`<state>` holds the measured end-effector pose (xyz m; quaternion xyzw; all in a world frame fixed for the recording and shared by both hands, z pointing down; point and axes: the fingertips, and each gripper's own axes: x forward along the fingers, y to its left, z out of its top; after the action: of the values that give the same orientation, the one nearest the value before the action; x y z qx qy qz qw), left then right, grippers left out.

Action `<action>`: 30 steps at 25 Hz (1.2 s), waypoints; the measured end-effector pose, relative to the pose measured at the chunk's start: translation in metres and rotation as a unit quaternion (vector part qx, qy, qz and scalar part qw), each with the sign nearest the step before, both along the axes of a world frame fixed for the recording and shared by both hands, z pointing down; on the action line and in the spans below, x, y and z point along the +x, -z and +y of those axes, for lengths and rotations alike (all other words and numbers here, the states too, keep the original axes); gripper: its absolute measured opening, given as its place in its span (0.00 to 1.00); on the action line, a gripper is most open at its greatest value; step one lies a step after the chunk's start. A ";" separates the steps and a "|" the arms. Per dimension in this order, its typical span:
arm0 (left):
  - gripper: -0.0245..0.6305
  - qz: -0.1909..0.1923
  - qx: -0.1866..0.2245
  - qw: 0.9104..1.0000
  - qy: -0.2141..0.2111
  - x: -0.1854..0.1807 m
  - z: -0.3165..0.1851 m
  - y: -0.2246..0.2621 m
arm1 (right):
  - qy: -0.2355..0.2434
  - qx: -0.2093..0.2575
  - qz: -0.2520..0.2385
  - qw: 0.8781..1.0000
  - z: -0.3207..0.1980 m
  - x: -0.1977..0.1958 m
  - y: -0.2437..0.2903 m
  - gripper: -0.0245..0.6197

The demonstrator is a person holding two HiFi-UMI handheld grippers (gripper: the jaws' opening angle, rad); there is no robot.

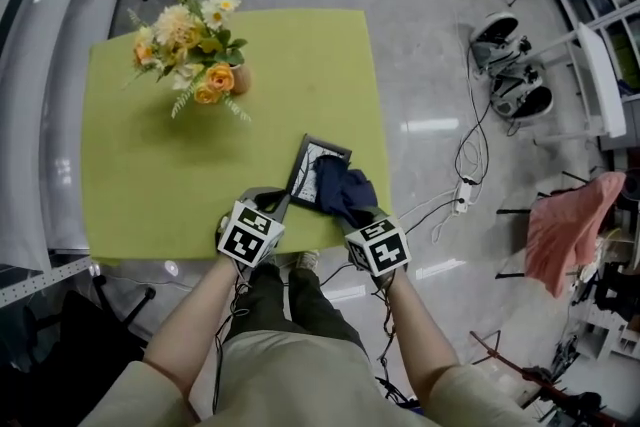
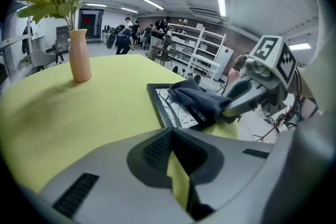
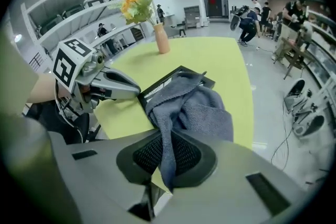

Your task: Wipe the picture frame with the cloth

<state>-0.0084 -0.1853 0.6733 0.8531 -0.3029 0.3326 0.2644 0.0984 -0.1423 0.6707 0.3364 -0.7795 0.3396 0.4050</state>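
From the head view, the picture frame (image 1: 318, 173) lies flat on the green table (image 1: 150, 165), close to the near edge in front of you. The dark cloth (image 1: 345, 193) is heaped over its right half. Your left gripper (image 1: 272, 207) points at the frame's near left corner. Your right gripper (image 1: 358, 217) comes in from the near right side. A vase of flowers (image 1: 195, 55) stands well apart, toward the far left.

In the left gripper view, your jaws are drawn almost together with only a sliver of tabletop showing between them, and they grip nothing. The frame sits just ahead of them. I can't be sure whether the tip touches its corner.

In the right gripper view, your jaws pinch a fold of the cloth, and the rest spills forward onto the frame. The cloth is soft, limp and light, so it will probably drag and bunch rather than push. You would do better to hold it near its middle. The frame looks stiff and light, and its face may be glass. It will likely skate on the tabletop unless you steady it by a rim or corner and press gently.

The tabletop is flat and plain. Around it is a glossy floor with trailing cables, then shelving, and people far off.
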 end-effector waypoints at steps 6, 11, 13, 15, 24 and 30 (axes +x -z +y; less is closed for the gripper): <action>0.05 -0.001 0.032 0.999 0.001 -0.008 -0.001 0.030 | -0.059 0.071 -0.039 0.995 -0.016 0.025 0.057 0.09; 0.05 0.027 0.079 0.996 0.011 -0.012 -0.006 0.095 | -0.078 0.148 -0.066 0.984 -0.031 0.033 0.126 0.09; 0.05 0.042 0.100 0.994 0.013 -0.012 -0.010 0.125 | -0.084 0.176 -0.073 0.978 -0.034 0.033 0.153 0.09; 0.05 0.050 0.130 0.990 0.014 -0.013 -0.015 0.156 | -0.085 0.207 -0.077 0.972 -0.035 0.033 0.181 0.09; 0.05 0.064 0.259 0.964 0.024 -0.024 -0.019 0.284 | -0.094 0.339 -0.099 0.931 -0.034 0.027 0.300 0.09; 0.05 0.076 0.337 0.938 0.030 -0.029 -0.007 0.355 | -0.097 0.418 -0.119 0.895 -0.021 0.030 0.378 0.09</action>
<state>-0.0379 -0.1927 0.3184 0.9054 -0.4017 0.1372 -0.0069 0.1285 -0.1631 0.2924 0.5054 -0.8556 0.0574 0.0963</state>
